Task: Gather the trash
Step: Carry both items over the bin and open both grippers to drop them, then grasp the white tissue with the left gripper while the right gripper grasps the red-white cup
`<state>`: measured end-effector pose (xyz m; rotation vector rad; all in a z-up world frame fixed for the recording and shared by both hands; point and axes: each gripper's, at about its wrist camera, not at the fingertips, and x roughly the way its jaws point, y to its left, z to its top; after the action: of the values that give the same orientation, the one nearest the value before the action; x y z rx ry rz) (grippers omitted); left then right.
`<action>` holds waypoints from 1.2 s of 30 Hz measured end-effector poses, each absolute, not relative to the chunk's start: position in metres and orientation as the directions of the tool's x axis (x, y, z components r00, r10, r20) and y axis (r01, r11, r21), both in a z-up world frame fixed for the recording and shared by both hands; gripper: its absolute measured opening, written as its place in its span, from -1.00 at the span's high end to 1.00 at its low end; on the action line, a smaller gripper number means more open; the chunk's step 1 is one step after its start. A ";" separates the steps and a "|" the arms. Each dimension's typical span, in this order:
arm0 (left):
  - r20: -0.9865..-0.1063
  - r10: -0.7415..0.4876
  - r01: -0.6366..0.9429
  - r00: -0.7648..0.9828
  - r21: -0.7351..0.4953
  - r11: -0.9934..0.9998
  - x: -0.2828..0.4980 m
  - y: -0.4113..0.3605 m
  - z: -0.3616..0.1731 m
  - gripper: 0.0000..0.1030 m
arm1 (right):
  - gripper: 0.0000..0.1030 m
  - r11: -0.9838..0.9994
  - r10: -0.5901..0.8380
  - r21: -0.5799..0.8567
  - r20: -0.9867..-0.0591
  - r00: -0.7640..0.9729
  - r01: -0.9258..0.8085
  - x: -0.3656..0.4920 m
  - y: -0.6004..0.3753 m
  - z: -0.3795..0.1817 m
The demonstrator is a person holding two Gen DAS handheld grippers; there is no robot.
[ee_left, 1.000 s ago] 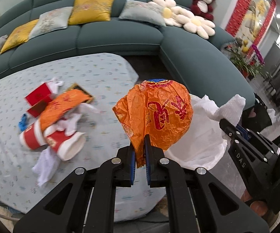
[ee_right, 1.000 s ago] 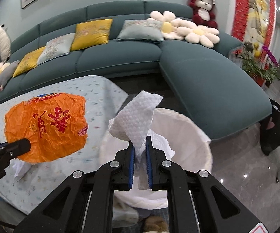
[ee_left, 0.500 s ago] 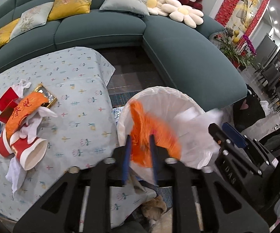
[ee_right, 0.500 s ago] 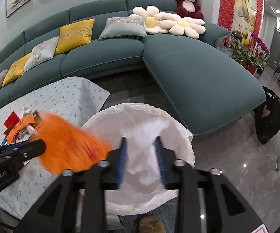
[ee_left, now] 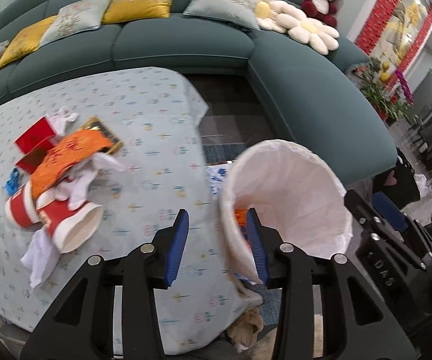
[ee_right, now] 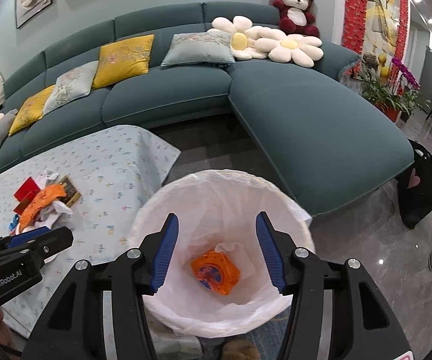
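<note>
A white-lined trash bin [ee_right: 293, 210] stands on the floor beside the table; it also shows in the left wrist view [ee_left: 290, 162]. An orange wrapper [ee_right: 215, 271] and a white tissue [ee_right: 230, 246] lie at its bottom. My right gripper [ee_right: 216, 252] is open and empty above the bin. My left gripper [ee_left: 218, 244] is open and empty over the bin's near rim and the table edge. A pile of trash is on the table: red paper cups [ee_left: 57, 219], an orange wrapper [ee_left: 66, 156], white tissues [ee_left: 40, 259] and red packets [ee_left: 34, 133].
The table has a light patterned cloth [ee_left: 144, 111]. A teal corner sofa [ee_right: 305, 111] with cushions curves behind it. A black bag [ee_right: 419, 186] stands on the glossy floor at the right. The pile also shows in the right wrist view [ee_right: 43, 204].
Both grippers have opened. The orange wrapper left my left gripper and the white tissue left my right gripper; both now lie in the bin.
</note>
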<state>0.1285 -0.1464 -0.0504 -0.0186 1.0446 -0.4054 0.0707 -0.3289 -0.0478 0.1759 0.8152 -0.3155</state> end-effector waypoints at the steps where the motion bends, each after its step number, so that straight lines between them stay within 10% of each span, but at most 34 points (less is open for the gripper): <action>1: -0.837 -0.326 0.303 0.441 -0.202 0.931 0.129 -0.137 -0.050 0.26 | -0.04 0.943 -0.202 0.032 -0.737 0.645 0.332 0.072 -0.323 -0.047; 36: -0.917 -0.147 -0.041 0.372 -0.175 0.984 0.122 0.084 -0.129 -0.17 | -0.11 0.998 0.056 0.038 -0.831 0.554 -0.044 0.121 -0.099 -0.080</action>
<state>0.1223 0.0842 -0.1285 -0.1792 1.1896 -0.0682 0.1205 -0.0994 -0.0803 0.0136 0.9821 0.0587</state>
